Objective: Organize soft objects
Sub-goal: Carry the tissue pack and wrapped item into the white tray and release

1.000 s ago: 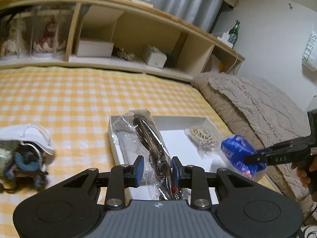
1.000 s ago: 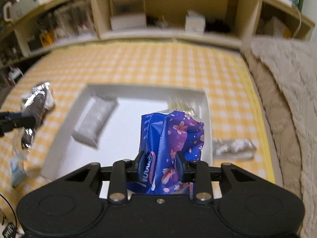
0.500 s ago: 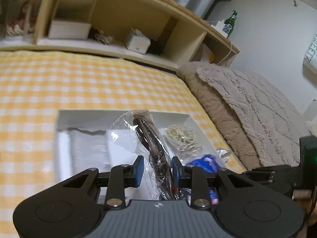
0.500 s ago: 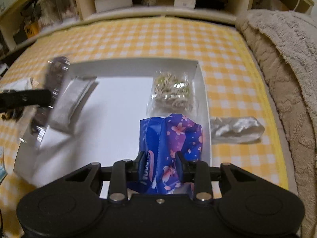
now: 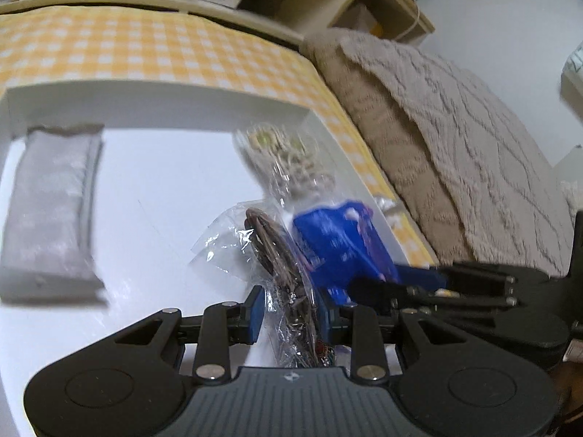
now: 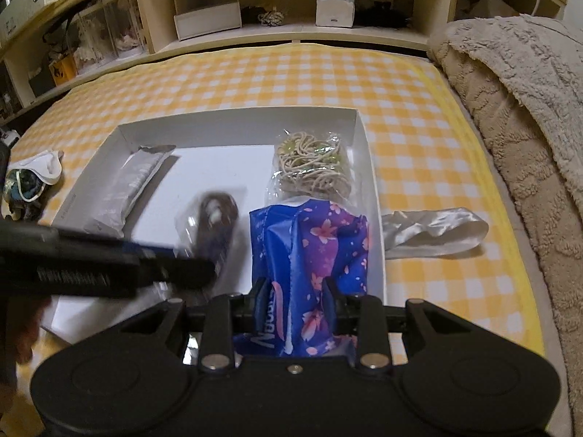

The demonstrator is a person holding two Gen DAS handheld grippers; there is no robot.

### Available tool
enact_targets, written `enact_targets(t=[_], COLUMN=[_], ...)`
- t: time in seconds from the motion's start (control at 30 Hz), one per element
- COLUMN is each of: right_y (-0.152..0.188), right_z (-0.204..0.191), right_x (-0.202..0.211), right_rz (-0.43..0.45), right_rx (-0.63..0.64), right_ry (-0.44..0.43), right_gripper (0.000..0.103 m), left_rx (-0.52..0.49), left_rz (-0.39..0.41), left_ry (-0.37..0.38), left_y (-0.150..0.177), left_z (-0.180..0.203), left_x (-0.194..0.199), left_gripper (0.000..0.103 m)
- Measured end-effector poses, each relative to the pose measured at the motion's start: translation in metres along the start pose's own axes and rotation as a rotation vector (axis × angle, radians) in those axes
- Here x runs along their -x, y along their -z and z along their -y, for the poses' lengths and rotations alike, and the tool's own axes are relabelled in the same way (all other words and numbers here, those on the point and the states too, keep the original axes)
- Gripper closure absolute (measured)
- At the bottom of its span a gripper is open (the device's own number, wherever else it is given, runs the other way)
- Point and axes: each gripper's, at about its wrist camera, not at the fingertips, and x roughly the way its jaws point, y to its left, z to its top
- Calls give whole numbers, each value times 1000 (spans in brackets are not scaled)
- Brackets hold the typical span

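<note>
A shallow white cardboard box [image 6: 366, 145] sits on a bed with a yellow and white checked sheet [image 6: 255, 76]. The left gripper [image 5: 291, 313] squeezes a crinkly clear plastic bag with dark brown hair ties inside [image 5: 280, 255]. Its blue pads press on the bag from both sides, with only a small gap between them. The bag hangs over the white floor of the box, near the middle. The right gripper [image 6: 295, 298] squeezes a shiny blue packet with pink flowers on it [image 6: 313, 240]. Its fingers are also nearly closed, tight on the lower part of the packet. The packet stands up over the near right side of the box, just beside the right wall. Behind it in the box lies a clear bag of tan rubber bands [image 6: 313, 167]. A flat silver-grey packet [image 6: 131, 185] lies along the left side of the box. Outside the box, on the sheet to the right, lies a crumpled shiny white wrapper [image 6: 433, 233]. A fluffy beige blanket [image 6: 528, 109] is piled up further right. A white face mask [image 6: 43, 164] lies on the sheet to the left of the box.
</note>
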Motion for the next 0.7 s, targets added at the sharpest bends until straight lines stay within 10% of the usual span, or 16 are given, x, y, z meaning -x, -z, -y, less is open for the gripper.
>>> enact_targets(t=[0.47, 0.7], right_y=[4, 9], right_z=[9, 11], right_x=[29, 37], right_rz=[50, 51], right_rx=[-94, -102], right_ry=[-29, -18], right_gripper=[56, 56], left_rx=[13, 5], left_rz=[13, 25], left_ry=[-45, -63], left_y=[4, 2], left_z=[7, 7], left_x=[-14, -4], left_gripper=[71, 50])
